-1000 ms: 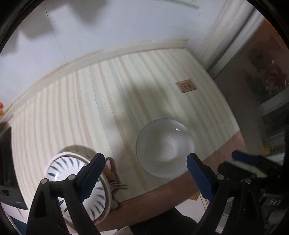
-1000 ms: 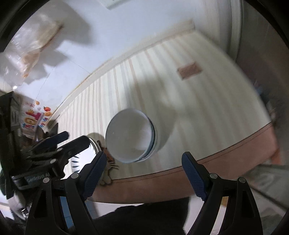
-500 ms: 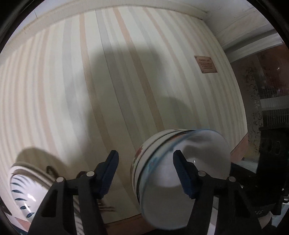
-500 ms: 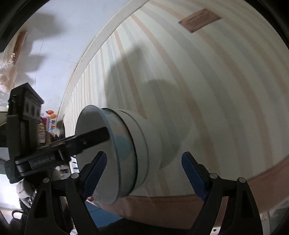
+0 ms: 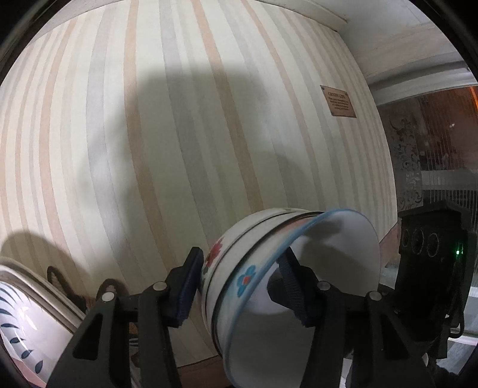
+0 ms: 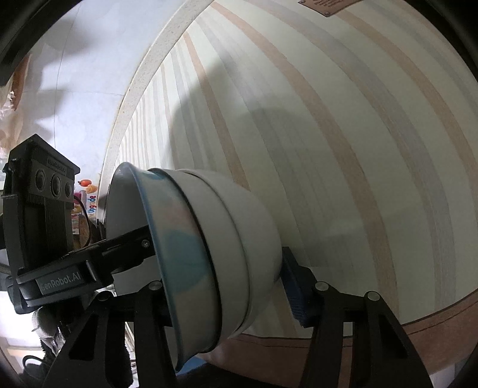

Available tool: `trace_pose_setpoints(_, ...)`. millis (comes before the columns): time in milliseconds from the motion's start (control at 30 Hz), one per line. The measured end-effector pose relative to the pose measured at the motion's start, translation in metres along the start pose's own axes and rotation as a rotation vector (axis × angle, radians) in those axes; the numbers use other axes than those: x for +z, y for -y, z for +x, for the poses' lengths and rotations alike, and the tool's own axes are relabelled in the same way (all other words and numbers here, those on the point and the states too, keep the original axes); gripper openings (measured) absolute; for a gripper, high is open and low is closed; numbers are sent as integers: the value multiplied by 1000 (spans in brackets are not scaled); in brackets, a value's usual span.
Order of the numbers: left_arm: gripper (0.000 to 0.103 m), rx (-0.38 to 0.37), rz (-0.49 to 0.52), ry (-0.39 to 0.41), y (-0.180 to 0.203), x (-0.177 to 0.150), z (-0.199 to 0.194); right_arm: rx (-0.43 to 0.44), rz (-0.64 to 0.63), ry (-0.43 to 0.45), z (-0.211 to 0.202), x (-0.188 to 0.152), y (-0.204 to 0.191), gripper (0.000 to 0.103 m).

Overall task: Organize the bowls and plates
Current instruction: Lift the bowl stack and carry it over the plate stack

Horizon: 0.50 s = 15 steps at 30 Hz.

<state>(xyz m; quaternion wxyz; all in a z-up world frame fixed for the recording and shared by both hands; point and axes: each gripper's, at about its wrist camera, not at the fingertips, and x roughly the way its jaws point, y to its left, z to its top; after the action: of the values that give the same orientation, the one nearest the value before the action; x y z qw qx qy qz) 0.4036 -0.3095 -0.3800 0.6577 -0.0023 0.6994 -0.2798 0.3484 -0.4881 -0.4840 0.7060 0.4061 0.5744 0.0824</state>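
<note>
Left wrist view: the left tongs (image 5: 239, 283) sit in the lower middle of the frame, clamped on the wall of a stack of bowls (image 5: 254, 268). One blue-padded finger presses the outer side at left, beside a red flower print, and the other reaches inside the top bowl, behind its blue rim. The stack is tilted, its opening turned toward the lower right. Behind it the striped surface (image 5: 179, 134) fills most of the frame, with a small brown label (image 5: 339, 101) at upper right. A plate with dark blue leaf marks (image 5: 27, 337) shows at the lower left edge. The black body of the right tool stands at the right edge.

Right wrist view: the right tongs (image 6: 227, 286) at lower centre are closed on the same stack of bowls (image 6: 233, 238), which lies tilted with its mouth toward the left. One blue pad touches the outer wall at right; the other finger is hidden behind the rim. The left tongs (image 6: 143, 241) enter from the left, a finger inside the bowl. The striped surface (image 6: 343, 134) spreads across the right, the brown label (image 6: 325, 4) at the top edge.
</note>
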Motion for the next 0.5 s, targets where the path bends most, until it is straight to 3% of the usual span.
trace_pose_setpoints(267, 50, 8, -34, 7, -9, -7, -15, 20, 35, -32, 8, 3, -15, 57)
trace_pose_setpoints(500, 50, 11, -65, 59, -23, -18, -49, 32, -12, -52, 10, 4, -52, 57)
